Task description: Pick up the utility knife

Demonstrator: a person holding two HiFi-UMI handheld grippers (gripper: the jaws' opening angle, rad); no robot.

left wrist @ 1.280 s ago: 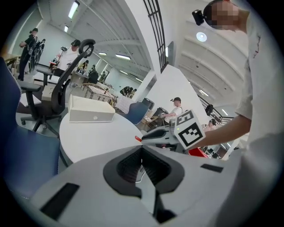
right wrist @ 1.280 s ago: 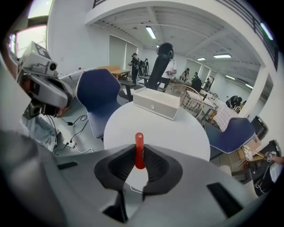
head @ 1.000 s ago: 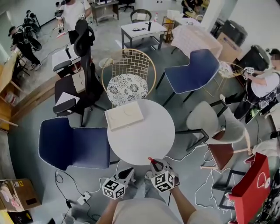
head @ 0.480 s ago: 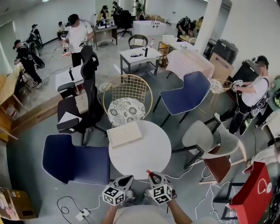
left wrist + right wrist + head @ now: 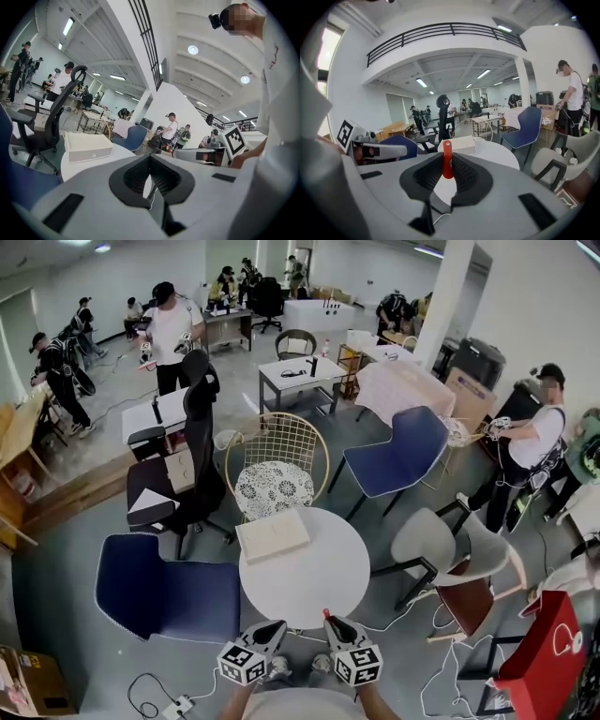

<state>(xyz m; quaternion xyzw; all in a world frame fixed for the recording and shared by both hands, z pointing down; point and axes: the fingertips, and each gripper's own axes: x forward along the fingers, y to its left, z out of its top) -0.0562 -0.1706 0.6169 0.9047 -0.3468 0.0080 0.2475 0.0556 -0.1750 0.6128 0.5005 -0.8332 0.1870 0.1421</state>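
The utility knife [image 5: 447, 159] is a slim red handle standing upright between the pads of my right gripper [image 5: 447, 167], which is shut on it. In the head view its red tip [image 5: 327, 614] pokes out of the right gripper [image 5: 331, 623] just off the near edge of the round white table [image 5: 319, 582]. My left gripper [image 5: 275, 626] hangs beside it on the left. Its pads [image 5: 161, 176] meet at the tips with nothing between them, and it is shut [image 5: 150, 158].
A flat cream box [image 5: 273, 534] lies on the table's far left part. Around the table stand a blue chair [image 5: 169, 594], a gold wire chair [image 5: 277, 460], another blue chair [image 5: 398, 454] and a grey chair [image 5: 450, 545]. Cables lie on the floor. Several people stand further off.
Both grippers have lifted a little at the table's near edge, and the right one has rolled with the red knife still in it. The head view has tilted up, showing more of the room.
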